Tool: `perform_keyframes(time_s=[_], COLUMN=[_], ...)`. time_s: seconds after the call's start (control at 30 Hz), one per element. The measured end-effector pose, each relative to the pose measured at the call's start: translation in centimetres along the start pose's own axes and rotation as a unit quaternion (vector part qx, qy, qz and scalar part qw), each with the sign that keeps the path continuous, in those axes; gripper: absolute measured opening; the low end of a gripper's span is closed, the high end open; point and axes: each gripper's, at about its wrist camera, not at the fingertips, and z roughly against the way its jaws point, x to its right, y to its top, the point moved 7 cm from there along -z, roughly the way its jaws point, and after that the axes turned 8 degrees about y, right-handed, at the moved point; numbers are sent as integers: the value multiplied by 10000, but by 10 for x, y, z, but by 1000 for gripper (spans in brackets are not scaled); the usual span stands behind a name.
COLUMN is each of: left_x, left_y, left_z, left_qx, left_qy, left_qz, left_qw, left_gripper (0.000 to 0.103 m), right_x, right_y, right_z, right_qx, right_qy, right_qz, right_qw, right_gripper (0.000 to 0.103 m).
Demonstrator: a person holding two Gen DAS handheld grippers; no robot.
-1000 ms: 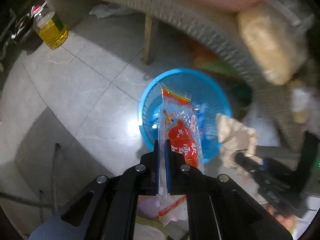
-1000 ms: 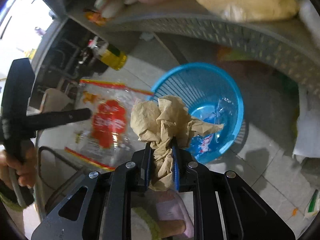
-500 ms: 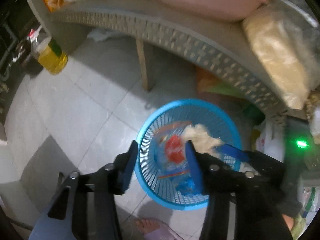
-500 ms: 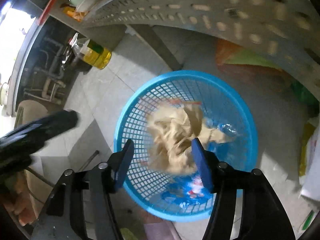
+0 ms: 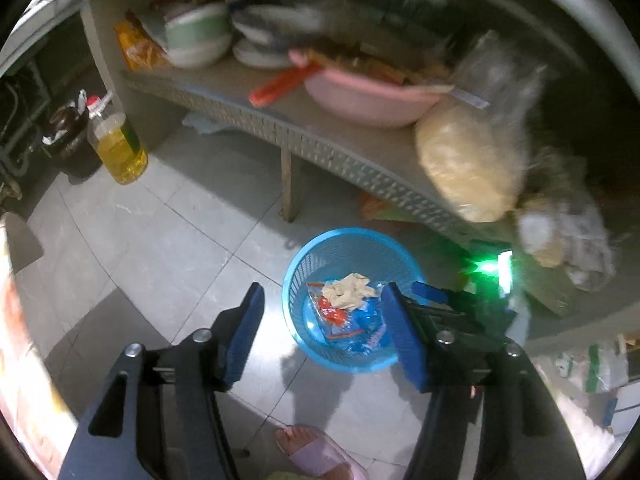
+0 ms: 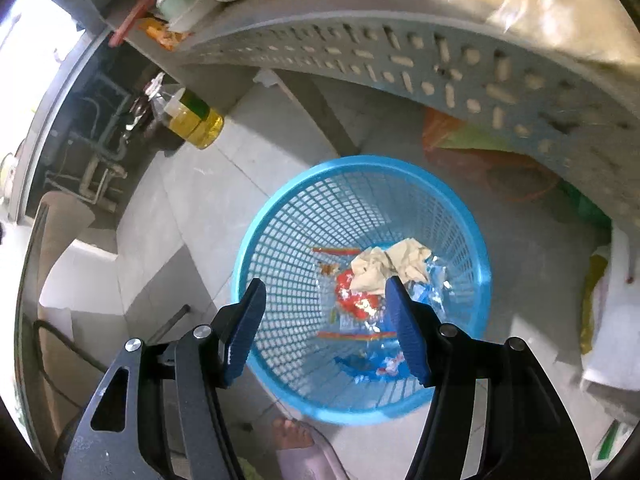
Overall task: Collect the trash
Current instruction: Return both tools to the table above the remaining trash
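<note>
Below both my tools sits the blue basket (image 6: pixel 256 240), placed on the floor to catch drops. Inside lie the red wrapper (image 6: pixel 352 300) and, on top, the crumpled paper (image 6: pixel 390 266). My right gripper (image 6: pixel 326 322) is spread, empty; my left gripper (image 5: pixel 322 328) is opening, empty. Only the left view shows the shelf's pink basin (image 5: pixel 360 100).

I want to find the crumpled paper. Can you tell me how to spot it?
Look at the blue basket on the tiled floor, beside the grey shelf. The crumpled paper lies at its bottom, on top of the wrapper. It is plain beige and wrinkled; the wrapper is shiny with red print.
</note>
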Motion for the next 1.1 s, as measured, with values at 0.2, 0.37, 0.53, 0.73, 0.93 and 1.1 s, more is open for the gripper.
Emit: perform_keyframes(time_s=[0.2, 0.37, 0.53, 0.73, 0.93, 1.1], left_x=[-41, -81, -92, -113, -156, -177], left_y=[-45, -97, -148, -197, -251, -296], left_z=[111, 157, 208, 250, 278, 299], left_qx=[826, 986, 1641, 2108, 2188, 2141], left_qy=[-465, -543, 111, 446, 709, 1039], left_qz=[751, 1646, 1593, 1772, 2508, 2939], left_qw=[9927, 9799, 9734, 9603, 9403, 9258], left_gripper=[78, 80, 90, 97, 97, 97], right_x=[-53, -111, -167, -227, -292, -335], right_y=[-29, -48, -51, -54, -79, -105], right_z=[50, 103, 149, 178, 176, 168], right_qx=[268, 625, 1102, 1449, 1224, 1009], right_qy=[67, 244, 168, -124, 31, 221], right_qz=[538, 1087, 1762, 2392, 3147, 3645], right_qw=[9982, 9918, 9780, 9600, 9413, 9255], right_gripper=[67, 76, 88, 95, 95, 95])
